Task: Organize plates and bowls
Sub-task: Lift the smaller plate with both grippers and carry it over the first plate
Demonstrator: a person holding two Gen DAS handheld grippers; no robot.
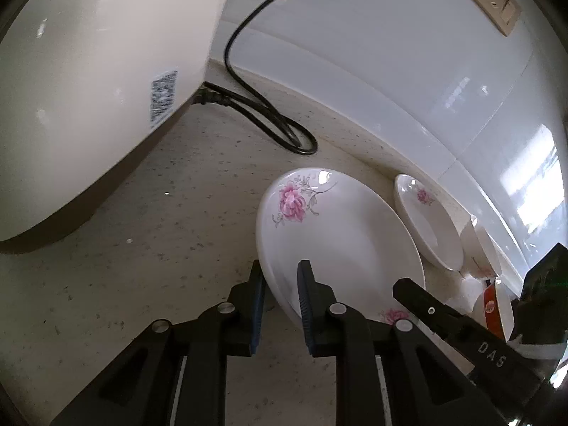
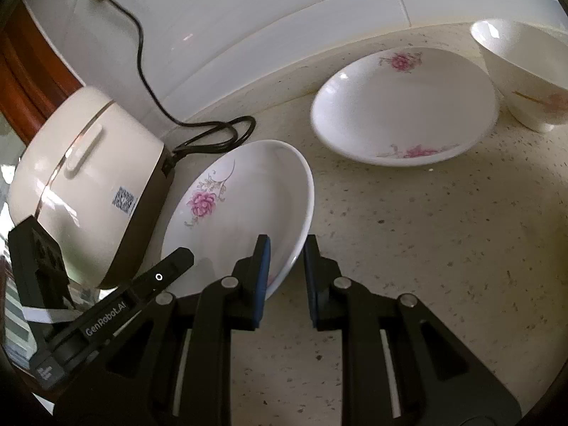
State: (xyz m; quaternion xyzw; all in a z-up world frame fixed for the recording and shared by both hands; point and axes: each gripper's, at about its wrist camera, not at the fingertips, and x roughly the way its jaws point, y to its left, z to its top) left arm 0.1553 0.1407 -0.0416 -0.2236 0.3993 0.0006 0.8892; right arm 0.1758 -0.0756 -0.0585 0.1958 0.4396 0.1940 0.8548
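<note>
White floral plate point(image 2: 245, 209) caught at both edges, tilted above the speckled bench point(image 2: 426, 248).

Jaws of the left gripper point(image 1: 281, 305) straddle the plate's left rim, one finger inside, one outside; jaws of the right gripper point(image 2: 285, 277) straddle its right rim likewise, both closed on it. Just left sits a cream rice cooker point(image 2: 88, 184) with its black cord point(image 2: 149, 81). Farther right, near the tiled wall, rest a second floral plate point(image 2: 404, 106) and a white bowl point(image 2: 525, 78).

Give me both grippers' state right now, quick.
Left gripper: jaws straddle the near rim of the flowered plate, a gap showing; grip cannot be told.
Right gripper: same plate, opposite rim; cannot be told.
</note>
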